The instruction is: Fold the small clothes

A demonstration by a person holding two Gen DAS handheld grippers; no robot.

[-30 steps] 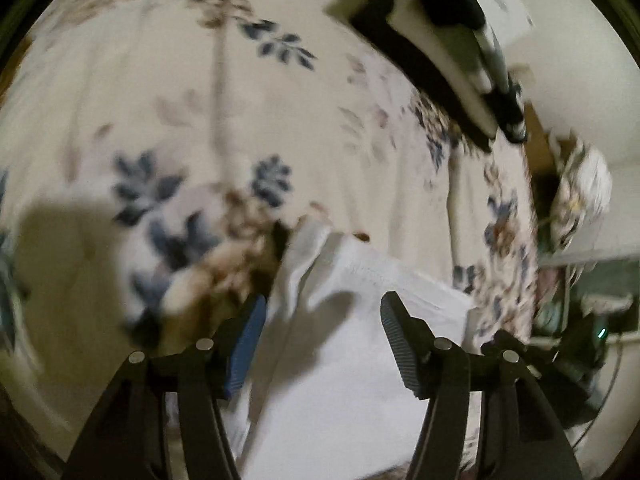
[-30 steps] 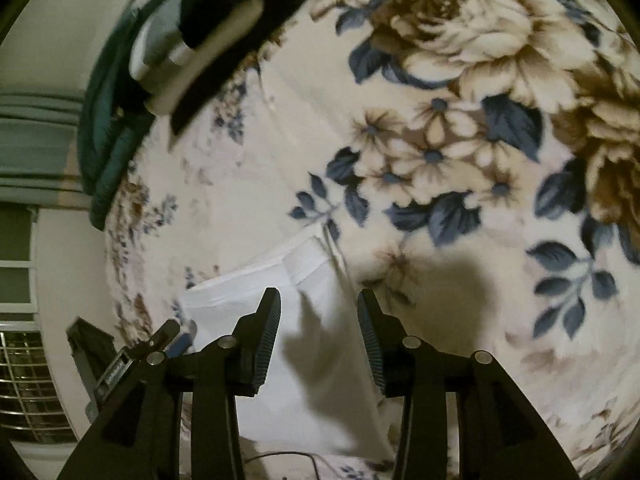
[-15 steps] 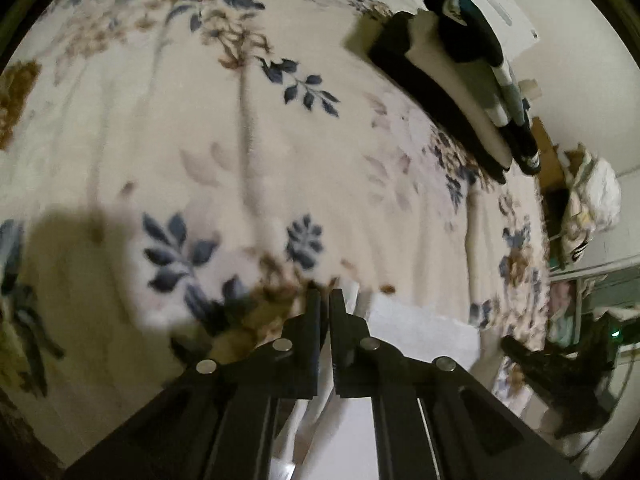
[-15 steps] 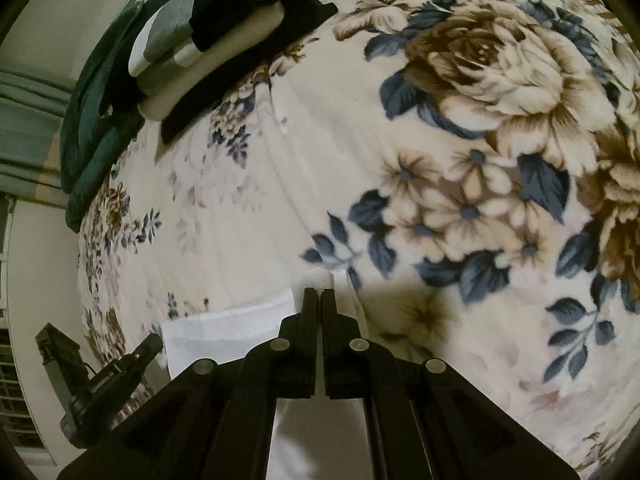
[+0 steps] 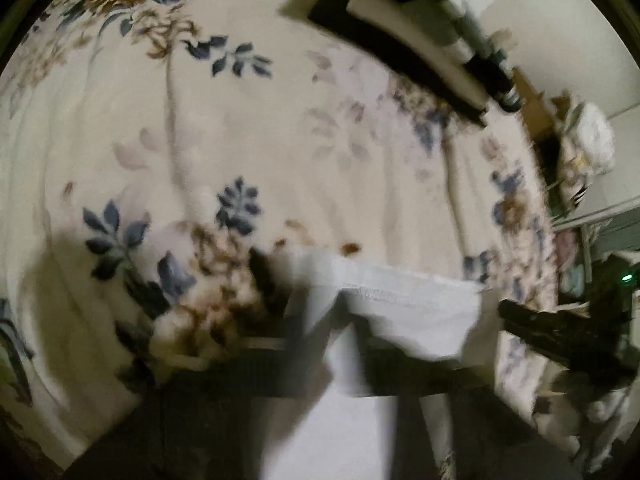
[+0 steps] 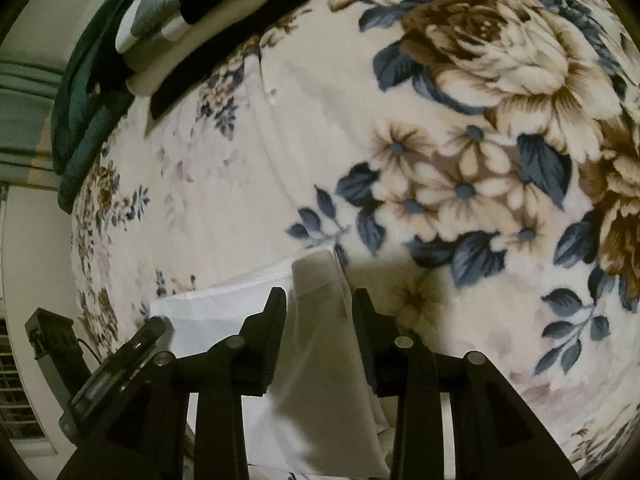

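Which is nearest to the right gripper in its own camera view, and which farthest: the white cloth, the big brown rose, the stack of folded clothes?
1. White cloth, between the right gripper's fingers.
2. Big brown rose, upper right on the blanket.
3. Stack of folded clothes, far upper left.

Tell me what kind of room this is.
Most likely a bedroom: the work surface is a plush cream blanket with blue and brown flowers, a stack of folded clothes sits on it, and a small white garment lies spread out.

white garment (image 6: 224, 304): 1 | floral blanket (image 6: 440, 128): 1 | folded-clothes stack (image 6: 208, 24): 1
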